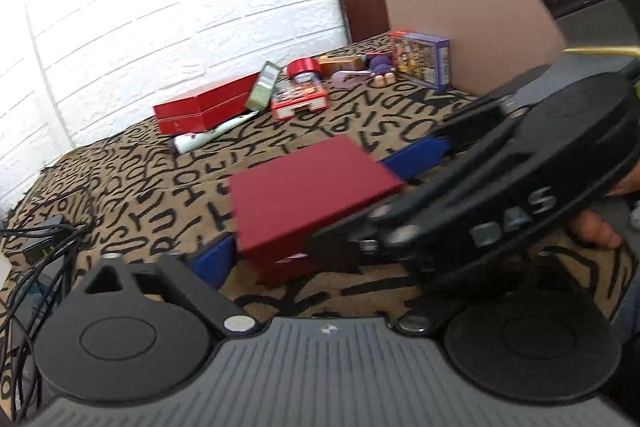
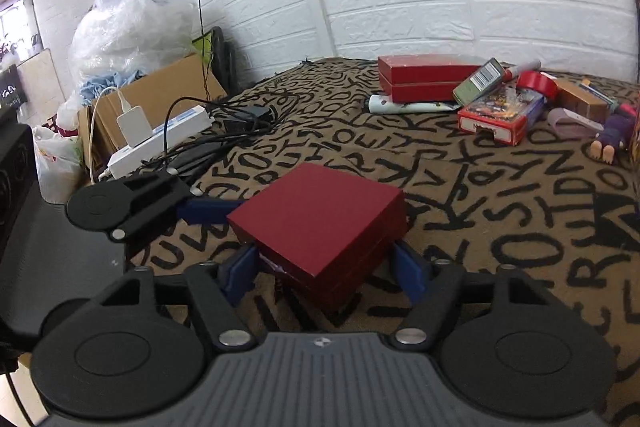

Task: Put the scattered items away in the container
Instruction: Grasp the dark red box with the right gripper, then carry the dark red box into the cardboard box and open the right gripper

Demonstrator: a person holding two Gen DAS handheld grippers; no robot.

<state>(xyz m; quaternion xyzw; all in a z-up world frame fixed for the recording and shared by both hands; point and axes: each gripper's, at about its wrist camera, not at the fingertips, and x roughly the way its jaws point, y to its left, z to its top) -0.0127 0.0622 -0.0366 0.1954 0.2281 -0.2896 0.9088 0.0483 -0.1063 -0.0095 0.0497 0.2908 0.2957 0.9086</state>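
The letter-patterned cloth is spread under everything in both views. Only the left wrist view takes in the cardboard box, stood at the far edge and heaped with plastic-wrapped things. Only the right wrist view takes in the white power strip with its cables at the cloth's edge. The dark red box is seen near the middle of the cloth, well apart from the cardboard box. It is grasped by the right gripper, a blue finger pressed to each side. The left gripper is set around the same box, one blue finger just beside a near corner; whether it is clamped cannot be told. A second red box and a card pack are seen farther back
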